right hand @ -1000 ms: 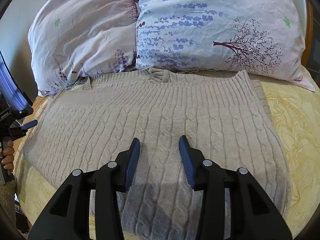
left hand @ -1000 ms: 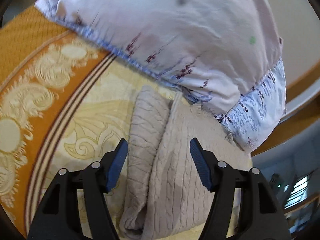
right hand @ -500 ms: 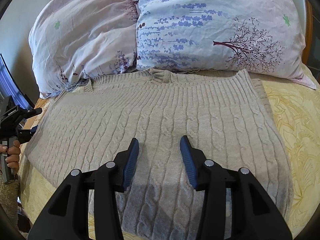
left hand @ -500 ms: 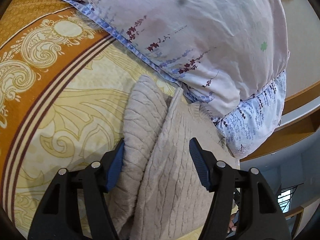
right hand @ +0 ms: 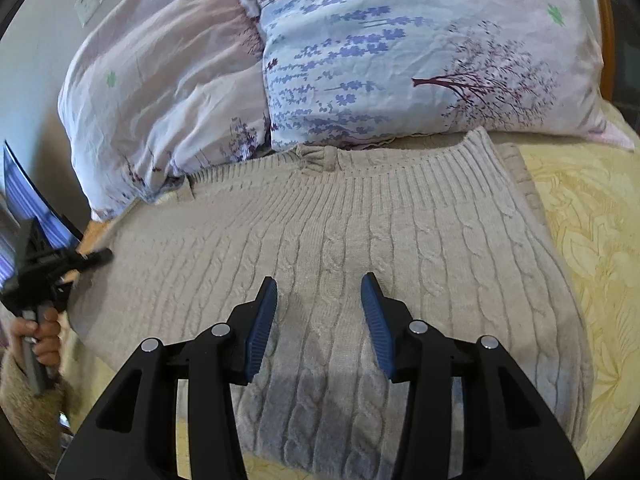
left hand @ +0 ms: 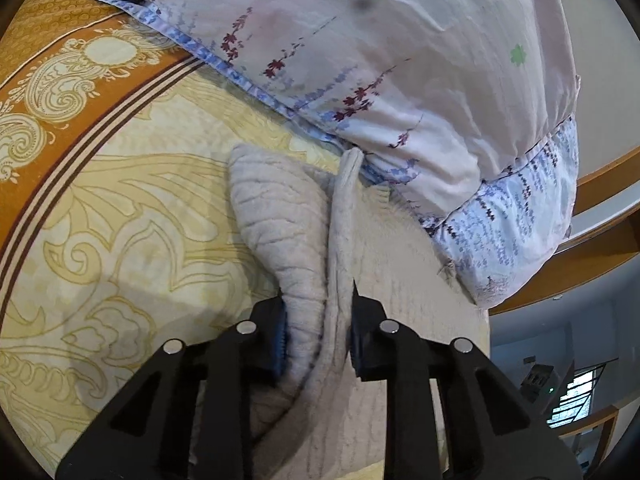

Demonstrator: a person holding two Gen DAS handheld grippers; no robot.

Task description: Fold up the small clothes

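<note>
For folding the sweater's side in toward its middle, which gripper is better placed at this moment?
Left, probably. The left gripper is closing with the bunched side edge of the beige sweater between its pads, ready to carry it over. The right gripper hangs open over the sweater's middle, gripping nothing.

A bed with a yellow patterned bedspread (right hand: pixel 592 216) is filling both views, its orange border showing at the upper left. A beige cable-knit sweater (right hand: pixel 360 216) is lying flat at centre frame, two floral pillows (right hand: pixel 400 60) resting above it.
</note>
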